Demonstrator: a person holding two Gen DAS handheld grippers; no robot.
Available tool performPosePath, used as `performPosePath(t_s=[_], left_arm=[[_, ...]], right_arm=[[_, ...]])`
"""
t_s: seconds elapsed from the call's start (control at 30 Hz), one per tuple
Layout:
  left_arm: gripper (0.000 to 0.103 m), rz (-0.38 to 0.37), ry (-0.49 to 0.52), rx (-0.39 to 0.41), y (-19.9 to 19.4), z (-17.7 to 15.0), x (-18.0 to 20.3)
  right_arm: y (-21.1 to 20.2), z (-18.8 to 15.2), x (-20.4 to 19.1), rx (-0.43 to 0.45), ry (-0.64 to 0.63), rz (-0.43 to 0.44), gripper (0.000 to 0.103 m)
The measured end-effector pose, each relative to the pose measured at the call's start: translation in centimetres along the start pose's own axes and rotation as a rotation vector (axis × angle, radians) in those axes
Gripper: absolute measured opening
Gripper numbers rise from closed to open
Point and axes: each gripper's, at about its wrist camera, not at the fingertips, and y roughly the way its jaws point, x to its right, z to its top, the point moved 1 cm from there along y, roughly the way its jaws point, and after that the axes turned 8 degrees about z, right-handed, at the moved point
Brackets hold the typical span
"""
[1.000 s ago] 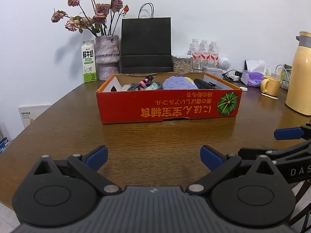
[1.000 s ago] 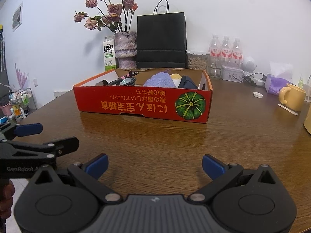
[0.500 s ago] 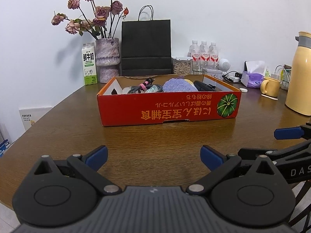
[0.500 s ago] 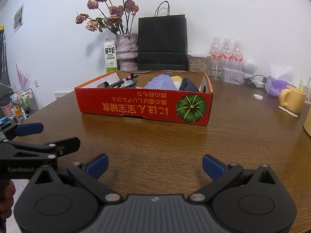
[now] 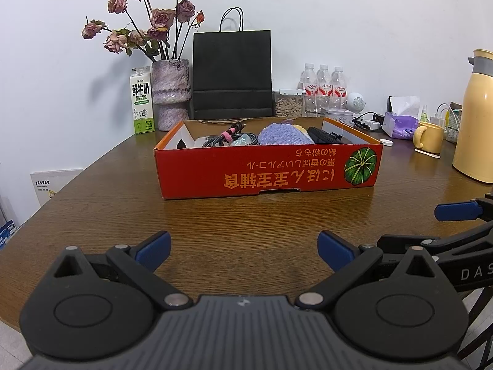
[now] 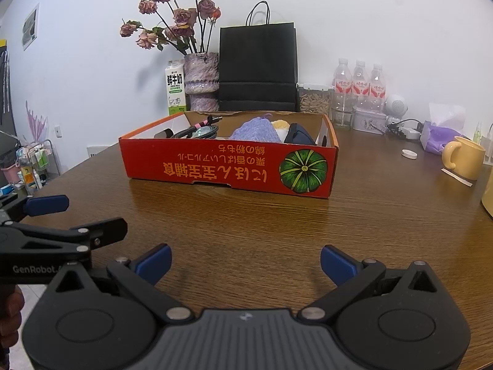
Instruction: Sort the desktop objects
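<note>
Much of what lay in the red cardboard box (image 5: 268, 169) was hidden behind its front wall: only the tops of a coiled black cable (image 5: 229, 139), a lilac knitted cloth (image 5: 282, 135), something yellow behind it and a dark pouch (image 6: 299, 134) showed, all inside the box. A small dark object at the box's left end could not be made out. The left claw (image 5: 243, 248) hung wide and empty above the near edge of the desk (image 5: 246, 215), its blue pads (image 5: 153, 245) well apart; the right claw (image 6: 245, 262) was equally wide, holding nothing. Each view caught only part of the other claw at its side. The desk was dark, grained wood with a rounded edge. Behind the box stood a matte black paper bag (image 5: 232, 74), a mottled vase of dried roses (image 5: 171, 92), a milk carton (image 5: 141, 100) and a yellow mug (image 6: 463, 157), against a plain white wall.
</note>
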Motion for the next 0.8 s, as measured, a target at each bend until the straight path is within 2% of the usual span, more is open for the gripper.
performPosePath(t_s=[0.8], left_arm=[[0.103,-0.001,-0.001,-0.004,0.0,-0.12,-0.02]], right_arm=[[-0.11,-0.08,-0.09,0.001,-0.002,-0.001,0.103]])
